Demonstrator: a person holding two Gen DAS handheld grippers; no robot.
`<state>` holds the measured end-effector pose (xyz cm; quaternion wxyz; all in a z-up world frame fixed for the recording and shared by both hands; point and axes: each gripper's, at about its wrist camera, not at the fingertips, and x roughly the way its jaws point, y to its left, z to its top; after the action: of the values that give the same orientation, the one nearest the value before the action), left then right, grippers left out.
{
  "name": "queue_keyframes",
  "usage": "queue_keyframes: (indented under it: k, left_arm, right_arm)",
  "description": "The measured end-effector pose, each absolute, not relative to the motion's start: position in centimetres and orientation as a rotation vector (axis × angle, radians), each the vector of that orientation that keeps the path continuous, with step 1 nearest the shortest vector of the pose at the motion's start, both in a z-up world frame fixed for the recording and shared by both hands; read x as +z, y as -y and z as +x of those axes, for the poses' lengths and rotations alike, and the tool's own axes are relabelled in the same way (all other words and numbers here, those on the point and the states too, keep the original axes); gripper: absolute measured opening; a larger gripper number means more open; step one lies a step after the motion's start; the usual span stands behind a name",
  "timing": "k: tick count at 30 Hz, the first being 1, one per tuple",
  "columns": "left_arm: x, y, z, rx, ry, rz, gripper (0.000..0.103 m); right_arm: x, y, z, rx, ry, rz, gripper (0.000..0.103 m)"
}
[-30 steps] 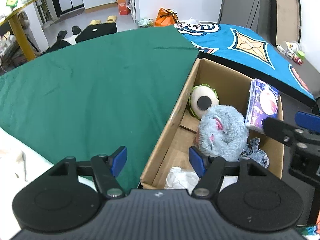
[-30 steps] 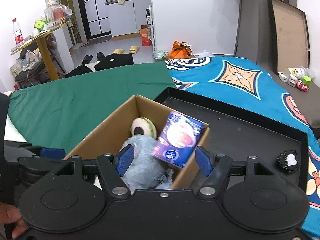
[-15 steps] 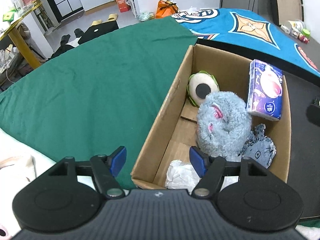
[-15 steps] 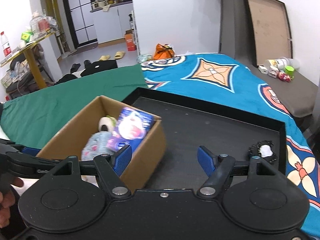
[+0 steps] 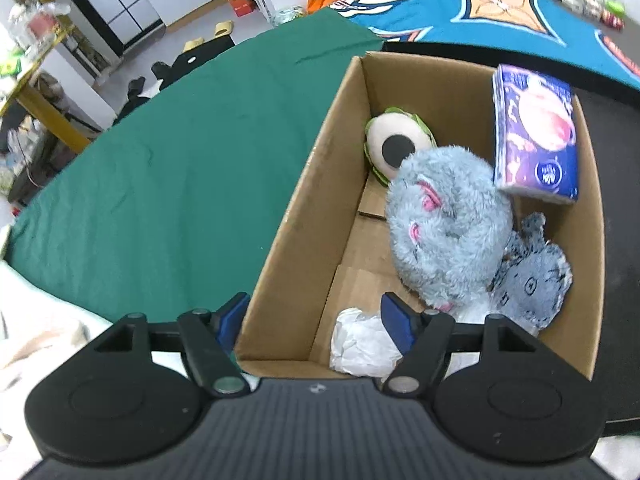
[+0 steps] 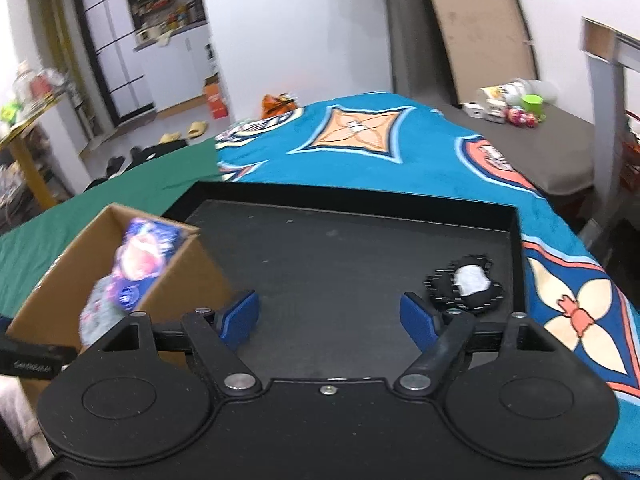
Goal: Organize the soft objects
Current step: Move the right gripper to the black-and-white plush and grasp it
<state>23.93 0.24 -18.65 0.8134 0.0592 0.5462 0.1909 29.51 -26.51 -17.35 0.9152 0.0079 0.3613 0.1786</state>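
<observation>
Cardboard box [image 5: 304,216] sits with one long side along the green cloth [image 5: 168,168] and the other side on the black tray [image 6: 344,256]. Contents, counted from the left wrist view: 1 fluffy grey-blue plush [image 5: 448,232] in the middle, 1 round cream-and-green plush [image 5: 394,146] behind it at the far end, 1 flatter grey plush [image 5: 532,280] tucked against the right wall, 1 purple tissue pack [image 5: 536,136] leaning on the right rim, 1 crumpled white wad [image 5: 360,344] in the near corner. That's 5 items in the box.

Left gripper [image 5: 316,320] is spread wide, holding nothing, straddling the box's near-left corner: one finger outside over the cloth, the other inside just above the white wad.

Right gripper [image 6: 330,318] also spread wide and empty, over bare tray. 1 small black-and-white plush [image 6: 466,282] lies on the tray near its right rim, just beyond the right fingertip (not touching, as far as I can tell).

Right view is motion-blurred on the box side.
</observation>
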Motion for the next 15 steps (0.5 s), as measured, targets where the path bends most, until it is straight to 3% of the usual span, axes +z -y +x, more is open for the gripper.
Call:
queue_keyframes:
  k: [15]
  left_arm:
    - [-19.3,1.9,24.9,0.484,-1.197,0.256,0.077]
  right_arm:
    - [-21.0,30.4,31.7,0.275,-0.731,0.038,0.091]
